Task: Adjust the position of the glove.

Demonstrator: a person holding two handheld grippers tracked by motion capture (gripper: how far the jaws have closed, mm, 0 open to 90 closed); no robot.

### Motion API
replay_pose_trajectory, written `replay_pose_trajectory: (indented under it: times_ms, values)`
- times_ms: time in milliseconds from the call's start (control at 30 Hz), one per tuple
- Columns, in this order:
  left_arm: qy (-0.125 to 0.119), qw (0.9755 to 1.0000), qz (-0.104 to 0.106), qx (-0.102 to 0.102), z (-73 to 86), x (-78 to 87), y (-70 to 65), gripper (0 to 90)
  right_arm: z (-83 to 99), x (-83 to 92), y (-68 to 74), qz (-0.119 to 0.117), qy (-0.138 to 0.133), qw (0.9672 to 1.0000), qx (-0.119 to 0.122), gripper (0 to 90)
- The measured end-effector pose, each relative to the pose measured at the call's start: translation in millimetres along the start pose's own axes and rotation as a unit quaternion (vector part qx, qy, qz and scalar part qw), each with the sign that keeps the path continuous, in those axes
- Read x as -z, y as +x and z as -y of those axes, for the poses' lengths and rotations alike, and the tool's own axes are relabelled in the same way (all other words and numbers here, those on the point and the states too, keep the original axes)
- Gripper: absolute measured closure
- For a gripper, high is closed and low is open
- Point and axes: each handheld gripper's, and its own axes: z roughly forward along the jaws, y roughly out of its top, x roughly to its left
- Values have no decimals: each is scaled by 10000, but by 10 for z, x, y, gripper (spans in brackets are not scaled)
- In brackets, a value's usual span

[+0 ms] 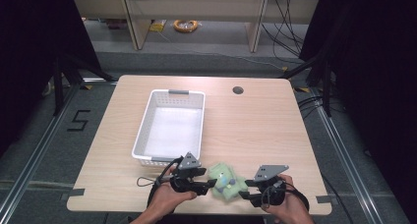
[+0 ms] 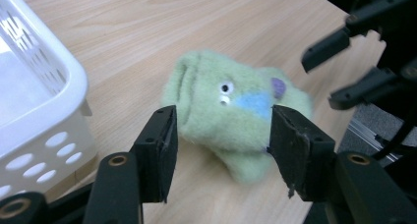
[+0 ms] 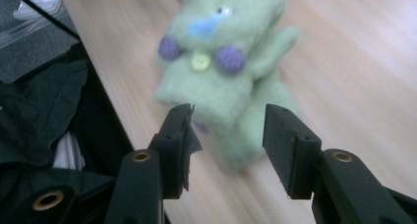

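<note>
High view puts the green plush toy [image 1: 226,181] at six o'clock on the table [image 1: 255,130], between the left gripper [image 1: 212,184] and right gripper [image 1: 243,196]; both stand spread, pinching nothing. A good grasp likely squeezes the body evenly from both sides, then lifts toward the white basket [image 1: 147,117] at eleven o'clock.

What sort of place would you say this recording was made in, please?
Probably a lab or data-collection workspace rather than a home: a bare wooden table inside a metal frame, cables trailing on the floor, and a taped number marker beside it.
</note>
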Motion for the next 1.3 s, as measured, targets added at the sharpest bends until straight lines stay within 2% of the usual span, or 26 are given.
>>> replay_pose_trajectory:
  times_ms: [67, 100, 200, 233, 267, 300, 333, 367, 433, 467, 500, 533, 567, 600, 633, 700, 733, 767, 867, 900, 967, 1033, 1067, 1167, 1200, 1300]
  values:
    - [31, 10000, -10, 70, -14, -54, -13, 424, 25, -44, 11, -7, -35, 10000, -52, 557]
    - [64, 9999, -16, 108, -28, -106, -3, 399, 34, -63, 14, 16, 134, 9999, -4, 570]
    - [182, 9997, -60, 137, -48, -139, 33, 385, 37, -102, 16, -10, 111, 9999, 78, 596]
    - [208, 9993, -13, 310, -56, -182, 44, 372, 36, -136, 17, -46, 62, 10000, 19, 634]
    - [208, 9993, -13, 310, -56, -182, 44, 364, 36, -136, 17, -46, 62, 10000, 19, 634]
    - [330, 9991, 1, 274, -57, -226, 93, 356, 31, -176, 19, -13, 68, 9999, 105, 658]
    - [246, 9988, 28, 425, -51, -262, 88, 352, 28, -186, 23, -22, 174, 9998, 32, 664]
    - [246, 9988, 28, 425, -51, -262, 88, 352, 28, -186, 23, -22, 174, 9998, 32, 664]
    - [392, 9982, 95, 449, -35, -294, 91, 346, 36, -214, -2, -33, 173, 9996, 202, 748]
    - [392, 9982, 95, 449, -35, -294, 91, 370, 36, -214, -2, -33, 173, 9996, 202, 748]
    - [338, 9979, 103, 540, -10, -305, 81, 420, 35, -224, -17, -165, 115, 9989, 412, 818]
    - [338, 9979, 103, 540, -10, -305, 81, 469, 35, -224, -17, -165, 115, 9989, 412, 818]
    - [303, 9982, 112, 508, -5, -306, 92, 535, 37, -202, 1, -89, 172, 9993, 308, 848]
    - [269, 9986, 119, 446, 1, -301, 100, 535, 37, -202, 1, -89, 172, 9993, 308, 848]
    - [247, 9991, 107, 330, 3, -287, 111, 581, 38, -199, 6, -50, 219, 9994, 248, 856]
    - [208, 9994, 57, 270, 9, -264, 91, 681, 39, -205, 10, -67, 162, 9996, 216, 863]
    - [238, 9996, 47, 158, 11, -249, 91, 713, 36, -200, -9, -120, 119, 9992, 367, 865]
    - [189, 9996, 64, 205, 17, -252, 65, 747, 28, -179, -14, -152, 113, 9992, 349, 867]
    - [155, 9997, 139, 127, 6, -198, 51, 768, 25, -136, -29, -119, -41, 9995, 278, 871]
    - [68, 9995, 180, 235, -11, -143, 17, 769, 23, -118, -33, -131, -94, 9996, 248, 872]
    - [-95, 9994, 266, 213, -42, -56, -29, 768, 8, -50, -52, -166, -163, 9995, 219, 874]
    - [-142, 9992, 300, 226, -55, -10, -66, 768, 0, -22, -66, -146, -232, 9993, 240, 873]
    - [-251, 9988, 326, 257, -58, 22, -109, 768, -11, 23, -78, -136, -188, 9995, 222, 874]
    - [-322, 9981, 432, 284, -31, 93, -211, 766, -19, 85, -127, -60, -252, 9995, 195, 877]
    - [-346, 9974, 526, 365, 11, 76, -252, 765, -18, 103, -169, -64, -241, 9995, 206, 879]
    - [-337, 9970, 516, 476, 80, 13, -293, 764, -22, 108, -215, -124, -26, 9998, 181, 881]
